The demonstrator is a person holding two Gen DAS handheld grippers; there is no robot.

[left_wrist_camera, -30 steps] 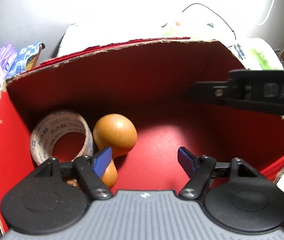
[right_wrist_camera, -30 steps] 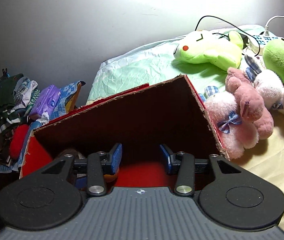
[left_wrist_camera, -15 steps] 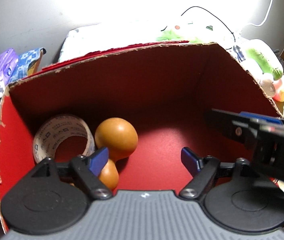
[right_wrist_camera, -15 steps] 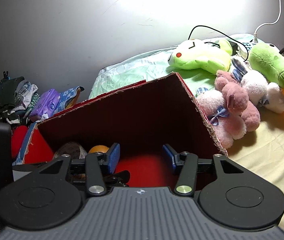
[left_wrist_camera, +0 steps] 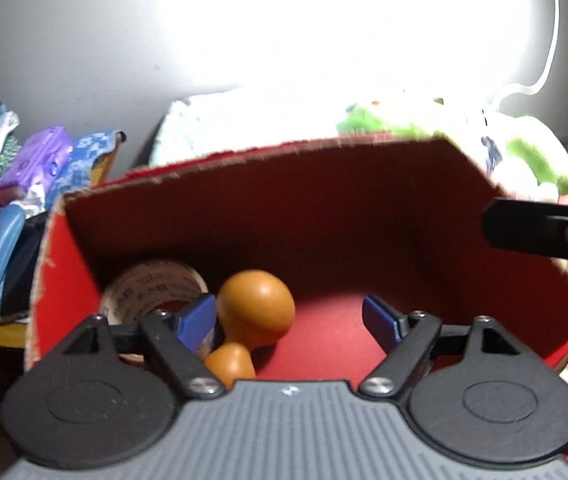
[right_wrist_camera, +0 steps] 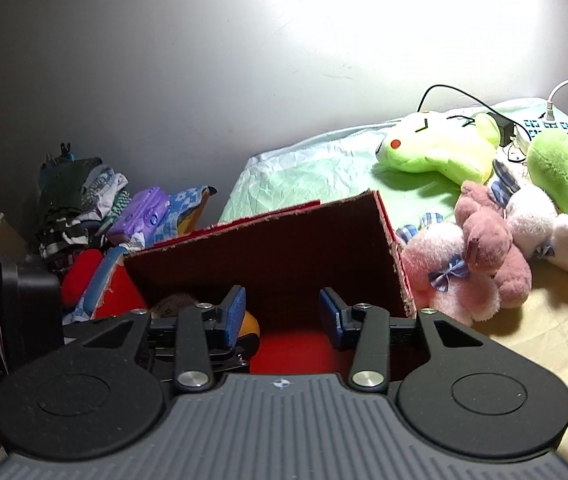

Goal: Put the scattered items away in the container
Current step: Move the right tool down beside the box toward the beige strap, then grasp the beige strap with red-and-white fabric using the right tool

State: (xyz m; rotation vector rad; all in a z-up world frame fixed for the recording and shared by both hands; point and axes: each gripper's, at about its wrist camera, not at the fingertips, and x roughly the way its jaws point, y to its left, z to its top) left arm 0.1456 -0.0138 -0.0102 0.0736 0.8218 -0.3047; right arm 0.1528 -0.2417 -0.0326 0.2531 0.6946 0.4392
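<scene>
Fingers on both grippers are apart with nothing between them: the left gripper (left_wrist_camera: pixel 290 320) hangs over the open mouth of the red box (left_wrist_camera: pixel 324 200), and its jaws have just been opening, while the right gripper (right_wrist_camera: pixel 279 314), near the box's front edge, has just been closing a bit, still on nothing.

Inside the box, over in its left corner, there's a roll of tape (left_wrist_camera: pixel 151 288) and, touching it, an orange wooden knob-shaped thing (left_wrist_camera: pixel 255 308). So two items look tidied already. The rest of the box floor looks bare as far as I can see.

Right of the box, a heap of plush toys is lying on the bed: pink bears (right_wrist_camera: pixel 472 264), a white one, a couple of green ones (right_wrist_camera: pixel 436 152). If those count as the scattered stuff, most of the job is left, I reckon. Left of the box there's a pile of clothes (right_wrist_camera: pixel 79 200).
</scene>
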